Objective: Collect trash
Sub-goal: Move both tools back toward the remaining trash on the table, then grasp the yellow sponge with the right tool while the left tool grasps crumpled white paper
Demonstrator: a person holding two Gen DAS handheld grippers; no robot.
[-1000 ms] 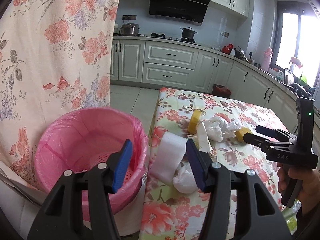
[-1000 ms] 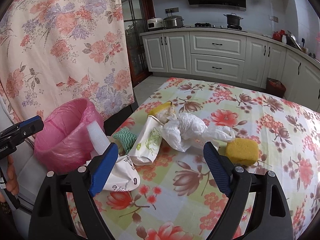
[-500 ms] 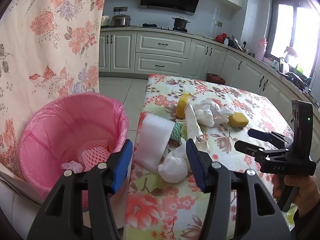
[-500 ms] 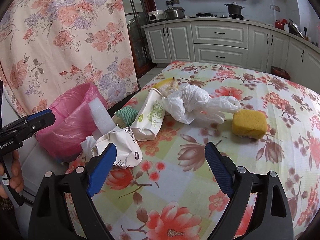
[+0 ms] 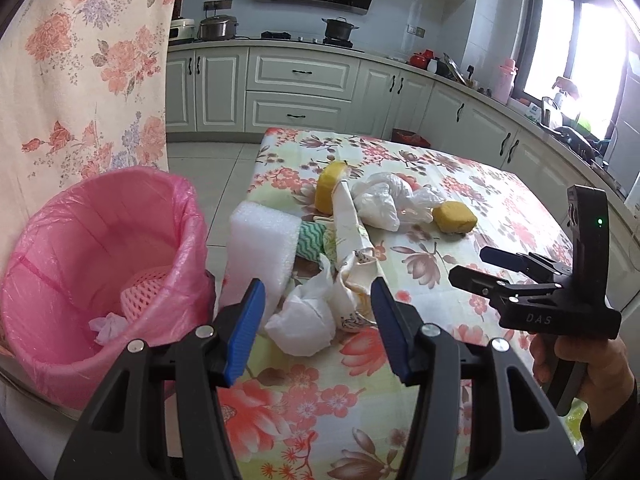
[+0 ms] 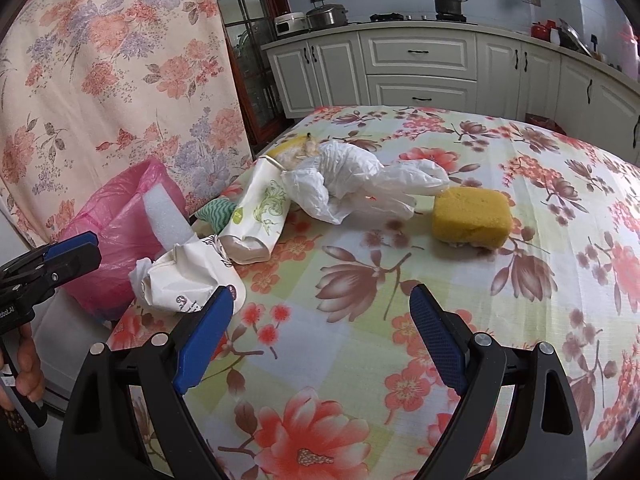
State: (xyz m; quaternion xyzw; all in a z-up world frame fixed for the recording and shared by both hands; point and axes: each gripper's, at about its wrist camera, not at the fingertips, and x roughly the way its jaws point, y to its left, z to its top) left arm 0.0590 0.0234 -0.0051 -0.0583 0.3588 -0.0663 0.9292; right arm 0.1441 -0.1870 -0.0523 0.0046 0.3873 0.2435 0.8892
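Kitchen, white cabinets behind; floral tablecloth (image 6: 460,312) carries a litter cluster at its left edge. Pink-lined bin (image 5: 80,248) stands just beside that edge, presumably so trash can be dropped straight across; a pink mesh piece already lies inside. Left gripper (image 5: 318,324) hangs with jaws spread, empty, the crumpled white paper wad (image 5: 304,324) framed between its fingers and close ahead. White foam block (image 5: 260,248) leans at the table edge beside the bin. Paper cup (image 6: 256,216), plastic bag (image 6: 360,184) and yellow sponge (image 6: 472,216) lie farther in. Right gripper (image 6: 320,340) also spread wide and empty, over bare cloth, sponge well ahead to its right.
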